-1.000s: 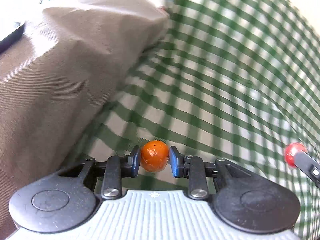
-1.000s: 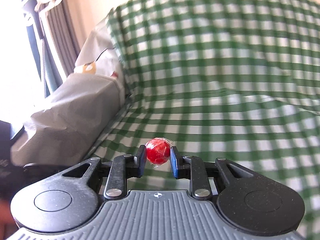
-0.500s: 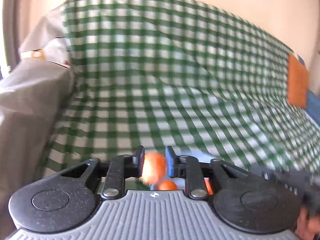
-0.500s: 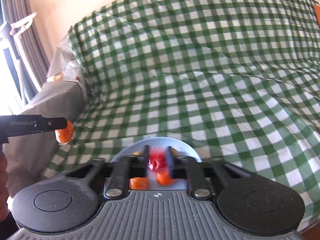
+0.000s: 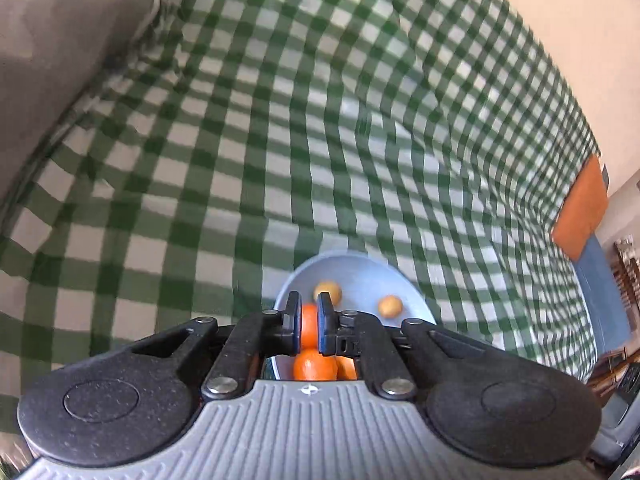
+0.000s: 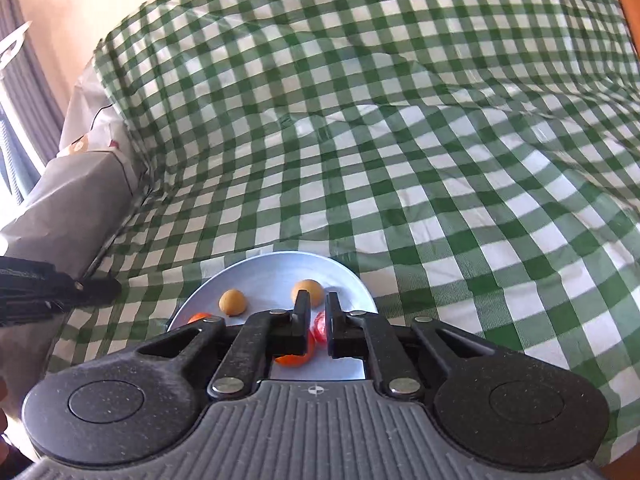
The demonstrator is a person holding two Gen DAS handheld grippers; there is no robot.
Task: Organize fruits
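Note:
A pale blue plate (image 5: 352,270) (image 6: 272,270) lies on the green checked cloth. It holds two small tan fruits (image 5: 390,305) (image 6: 233,301) and orange fruits (image 5: 315,365) (image 6: 294,356). My left gripper (image 5: 308,322) is shut on an orange fruit (image 5: 308,326) and holds it over the plate's near part. My right gripper (image 6: 318,322) is shut on a red fruit (image 6: 320,331), also over the plate. The left gripper's fingers (image 6: 96,286) show at the left edge of the right wrist view.
The green checked cloth (image 6: 440,140) covers a sofa seat and back. A grey covered armrest (image 5: 52,40) (image 6: 76,196) stands at the left. An orange cushion (image 5: 582,208) lies at the far right.
Both grippers have moved with their fruits from beside the armrest to over the plate. Both views tilted down, so the plate and its fruits came into sight.

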